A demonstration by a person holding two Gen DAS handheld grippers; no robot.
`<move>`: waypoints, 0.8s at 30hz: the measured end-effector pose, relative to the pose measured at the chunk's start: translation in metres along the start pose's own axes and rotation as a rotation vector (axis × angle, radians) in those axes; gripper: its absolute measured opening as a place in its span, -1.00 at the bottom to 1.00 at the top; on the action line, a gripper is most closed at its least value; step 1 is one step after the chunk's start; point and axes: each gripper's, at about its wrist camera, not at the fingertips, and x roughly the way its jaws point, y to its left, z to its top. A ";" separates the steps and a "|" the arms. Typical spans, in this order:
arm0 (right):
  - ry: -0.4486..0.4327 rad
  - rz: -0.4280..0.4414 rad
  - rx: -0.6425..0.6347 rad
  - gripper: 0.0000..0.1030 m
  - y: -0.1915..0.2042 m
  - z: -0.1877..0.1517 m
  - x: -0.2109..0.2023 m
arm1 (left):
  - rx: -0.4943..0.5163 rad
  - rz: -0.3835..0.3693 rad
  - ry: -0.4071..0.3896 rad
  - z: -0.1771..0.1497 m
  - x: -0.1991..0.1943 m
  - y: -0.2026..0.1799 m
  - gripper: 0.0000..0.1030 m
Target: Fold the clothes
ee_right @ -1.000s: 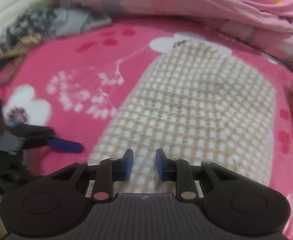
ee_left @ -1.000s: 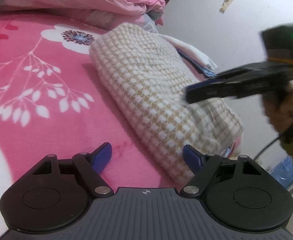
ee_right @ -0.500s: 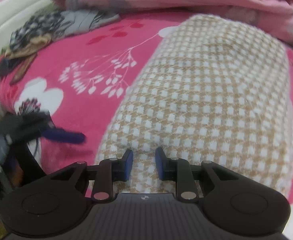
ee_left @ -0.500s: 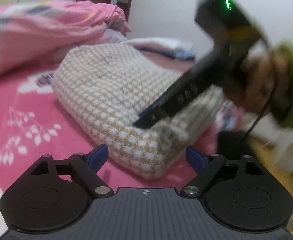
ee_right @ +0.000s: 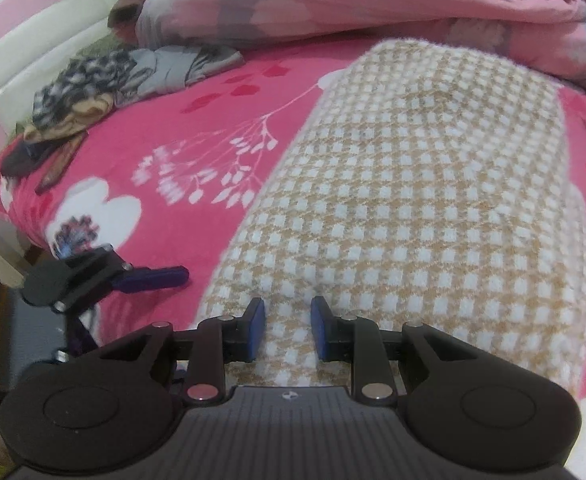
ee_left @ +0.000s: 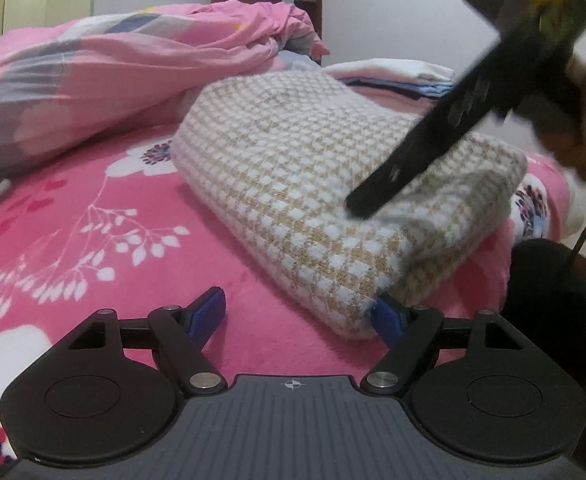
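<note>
Folded checked garment (ee_left: 293, 184) lies along the bed's (ee_left: 93, 216) near edge. Right gripper (ee_right: 287, 328), jaws narrowed, presses down on top, likely flattening it. Left gripper (ee_left: 297, 316), closing from wide, brackets the near corner.

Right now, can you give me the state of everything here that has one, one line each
Checked garment: folded into a thick bundle, lying flat on the pink blanket.
Left gripper: jaws closing, nothing pinched; garment corner by one finger.
Right gripper: jaws narrow, tips down on the garment's top; grip unclear.
Pink quilt: rumpled, unfolded.
Folded stack: neat, behind the garment.
</note>
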 end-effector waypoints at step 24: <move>-0.056 -0.030 0.019 -0.52 -0.002 -0.052 0.012 | -0.112 -0.167 -0.079 -0.004 -0.044 0.045 0.52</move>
